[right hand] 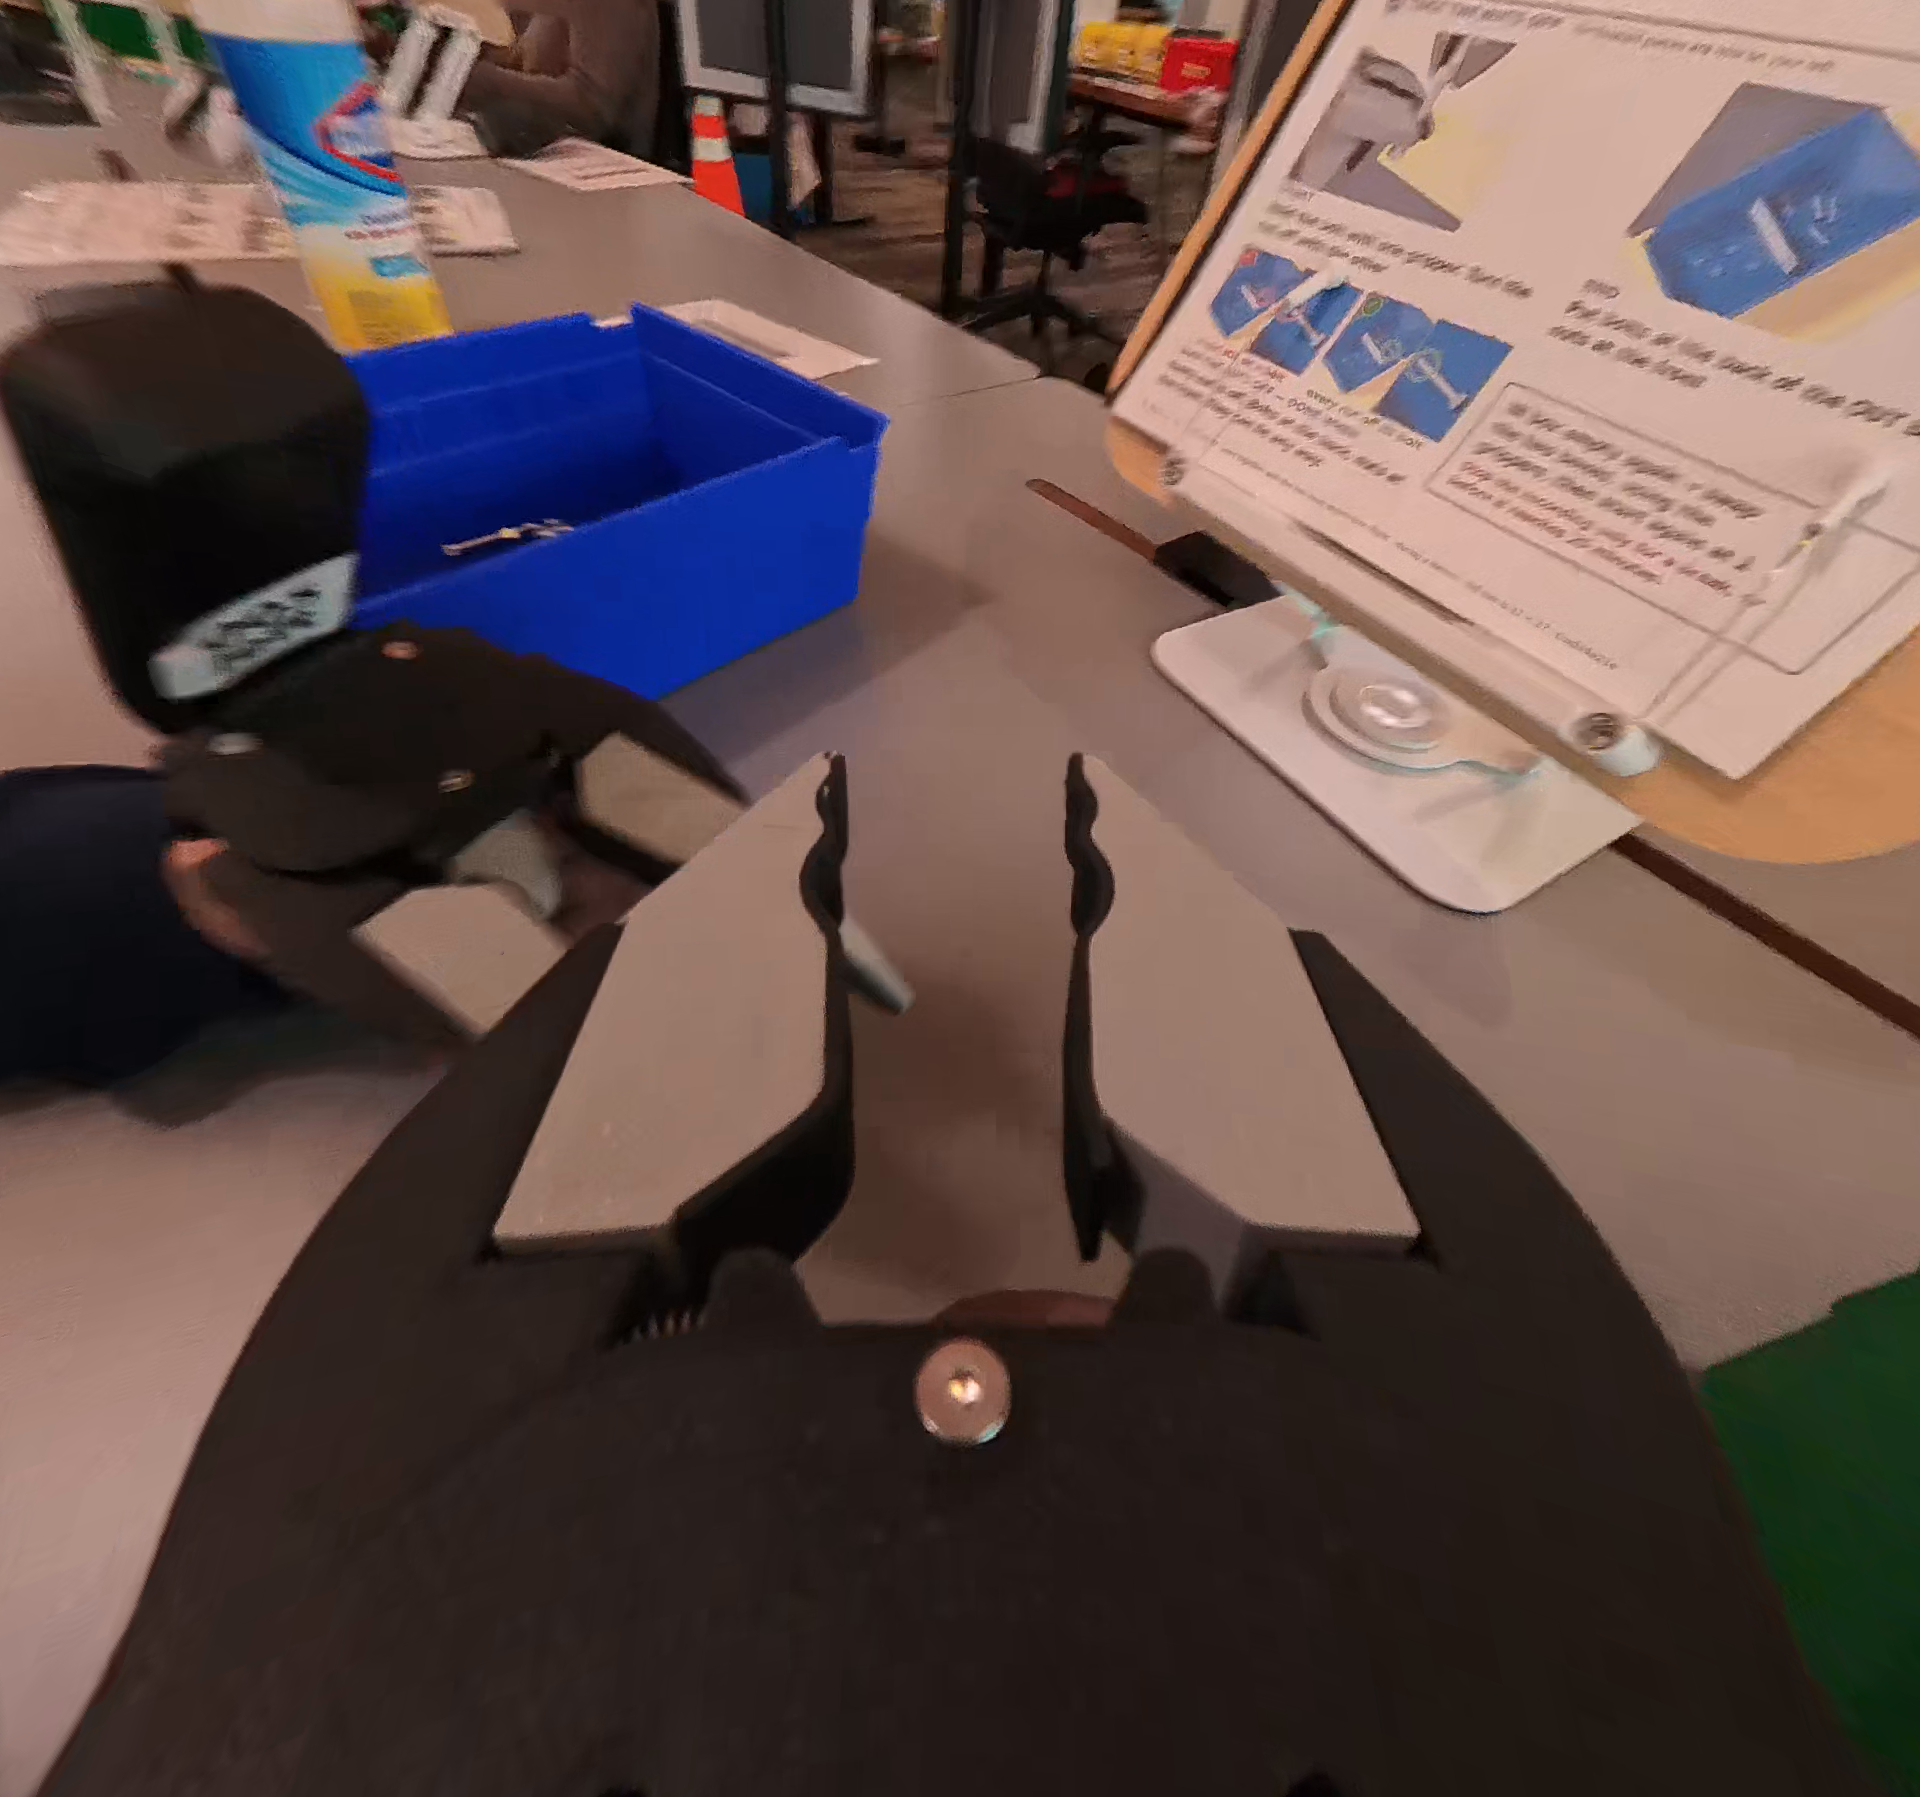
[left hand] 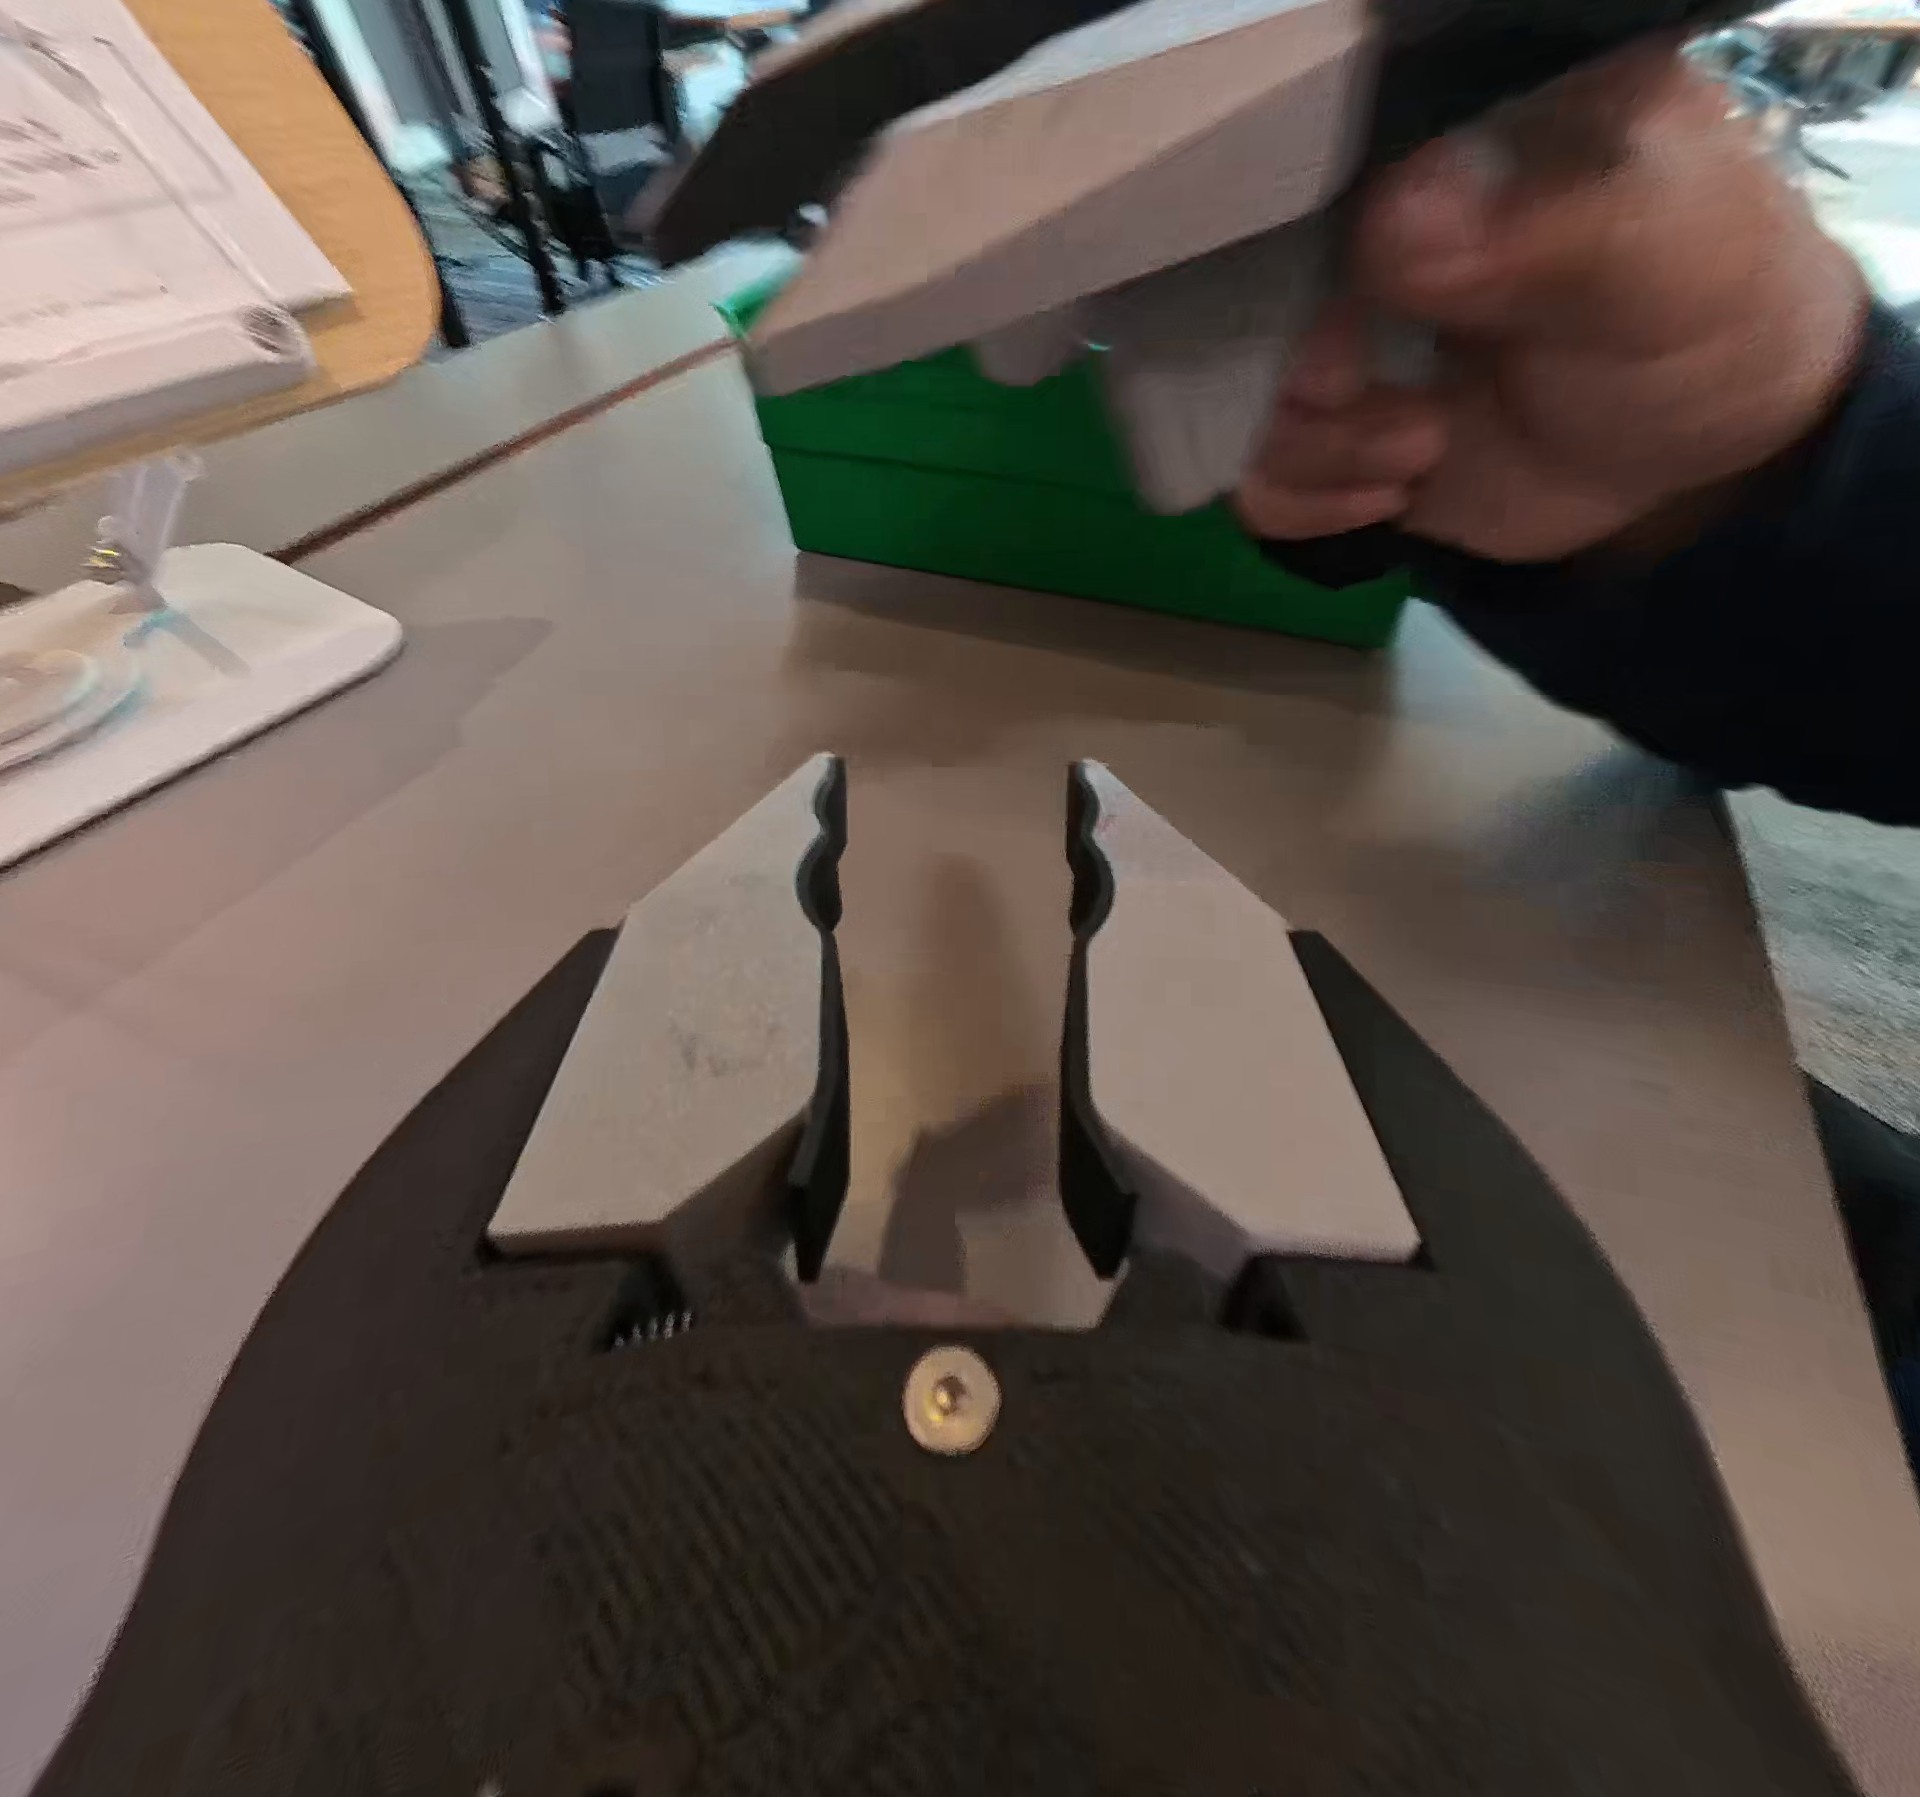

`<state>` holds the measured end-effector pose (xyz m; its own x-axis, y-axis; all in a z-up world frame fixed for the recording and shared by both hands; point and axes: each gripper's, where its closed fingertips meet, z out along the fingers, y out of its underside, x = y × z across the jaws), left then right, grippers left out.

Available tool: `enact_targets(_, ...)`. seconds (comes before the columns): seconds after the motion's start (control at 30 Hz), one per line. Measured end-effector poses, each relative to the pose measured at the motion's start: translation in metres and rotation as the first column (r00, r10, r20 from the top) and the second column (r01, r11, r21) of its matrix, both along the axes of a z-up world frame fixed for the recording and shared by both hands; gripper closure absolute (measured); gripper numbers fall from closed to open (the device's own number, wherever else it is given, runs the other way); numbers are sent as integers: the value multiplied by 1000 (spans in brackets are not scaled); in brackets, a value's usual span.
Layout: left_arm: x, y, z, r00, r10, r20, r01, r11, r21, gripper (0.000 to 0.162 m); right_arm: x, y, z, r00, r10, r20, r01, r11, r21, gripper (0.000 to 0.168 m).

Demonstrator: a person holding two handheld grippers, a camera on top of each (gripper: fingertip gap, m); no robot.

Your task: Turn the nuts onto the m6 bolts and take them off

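Over the grey table [left hand: 623,708], the left gripper [left hand: 956,781] hovers with its jaws apart, gripping nothing. Beyond it, the right gripper [right hand: 951,771], jaws also apart and empty, is held above a green bin [left hand: 1039,500]. Inside the blue bin [right hand: 727,552] lies a small metal piece [right hand: 509,534], apparently a bolt, too blurred to confirm.

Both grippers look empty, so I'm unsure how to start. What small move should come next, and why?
Probably reach the left gripper into the blue bin for the metal hardware lying there. Both it and the right gripper are open and hold nothing.
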<state>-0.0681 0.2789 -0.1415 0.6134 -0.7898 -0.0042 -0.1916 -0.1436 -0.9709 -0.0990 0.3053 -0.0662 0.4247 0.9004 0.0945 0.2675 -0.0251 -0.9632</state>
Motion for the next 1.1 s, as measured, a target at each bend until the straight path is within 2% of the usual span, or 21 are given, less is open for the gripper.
enact_targets(0.07, 5, -11, -15, 998, -56, -41, 54, 997, -63, 121, -2, 16, -7, 995, -75, -59, 79, 994, 78, 134)
enact_targets(0.17, 3, -36, -15, 997, -54, -48, 49, 995, -89, 119, -1, 21, -24, 993, -75, -96, 78, 996, 30, 130)
enact_targets(0.23, 2, -66, 9, 997, -74, 6, 74, 992, -105, 119, 1, 22, -43, 996, -65, -54, 65, 998, 1, 129)
enact_targets(0.33, -15, -110, 68, 990, -104, 98, 115, 988, -107, 119, 0, 21, -56, 998, -54, -29, 53, 998, -26, 129)
enact_targets(0.37, -34, -110, 86, 996, -46, 71, 51, 997, -65, 121, -1, 20, -54, 998, -50, -38, 49, 998, -28, 129)
enact_targets(0.43, -91, -92, 116, 986, 167, -20, -167, 986, 15, 126, -3, 17, -51, 998, -39, -51, 38, 999, -31, 129)
enact_targets(0.5, -161, -65, 124, 921, 368, -126, -370, 929, 9, 127, -4, 13, -49, 998, -30, -59, 28, 999, -29, 129)
enact_targets(0.57, -232, -41, 101, 816, 484, -315, -527, 847, -64, 126, -5, 11, -48, 998, -22, -60, 21, 999, -28, 129)
enact_targets(0.63, -300, -21, 63, 672, 529, -518, -671, 732, -123, 125, -7, 8, -49, 998, -10, -63, 8, 999, -32, 129)
enact_targets(0.67, -324, -14, 43, 623, 517, -588, -716, 679, -163, 125, -8, 8, -49, 998, -6, -63, 4, 999, -32, 129)
enact_targets(0.77, -364, -5, -11, 540, 421, -729, -786, 563, -257, 126, -9, 6, -50, 998, 6, -61, -7, 1000, -23, 129)
enact_targets(0.87, -404, -4, -41, 355, 314, -881, -851, 499, -165, 131, -12, 4, -53, 999, 17, -50, -18, 1000, -19, 129)
enact_targets(0.9, -412, -5, -46, 315, 281, -907, -863, 481, -151, 132, -13, 3, -55, 999, 18, -42, -19, 1000, -15, 129)
enact_targets(0.97, -421, -6, -54, 279, 215, -936, -869, 471, -150, 132, -14, 4, -58, 1000, 17, -25, -17, 1000, -8, 129)
enact_targets(1.1, -428, -12, -58, 260, 129, -957, -877, 447, -178, 132, -14, 3, -56, 999, 26, -35, -26, 1000, -16, 129)
